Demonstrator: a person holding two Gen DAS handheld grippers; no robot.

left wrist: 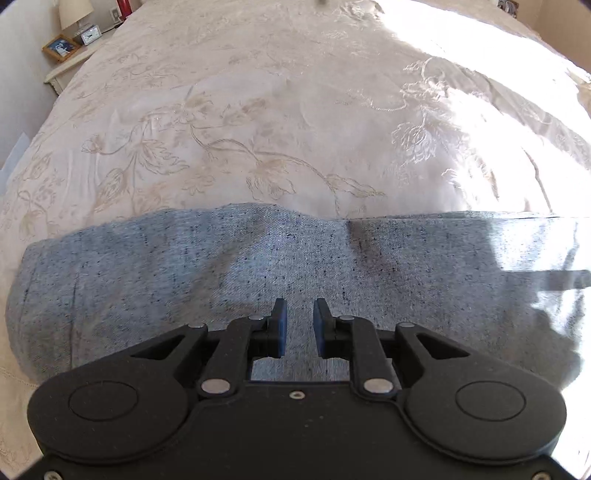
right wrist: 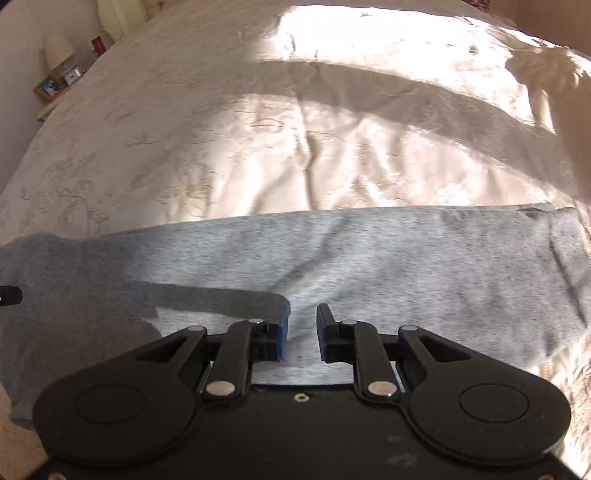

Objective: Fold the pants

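Note:
Grey-blue heathered pants lie flat across a cream embroidered bedspread, stretched left to right. In the left wrist view my left gripper hovers over the pants, jaws a little apart and empty. In the right wrist view the pants run across the frame, folded lengthwise, with one end at the right. My right gripper is over the cloth, jaws a little apart and empty. The tip of the other gripper shows at the left edge.
A nightstand stands at the far left with a lamp, a small clock and a framed photo. Bright sunlight falls on the right part of the bedspread. The bed edge runs along the left.

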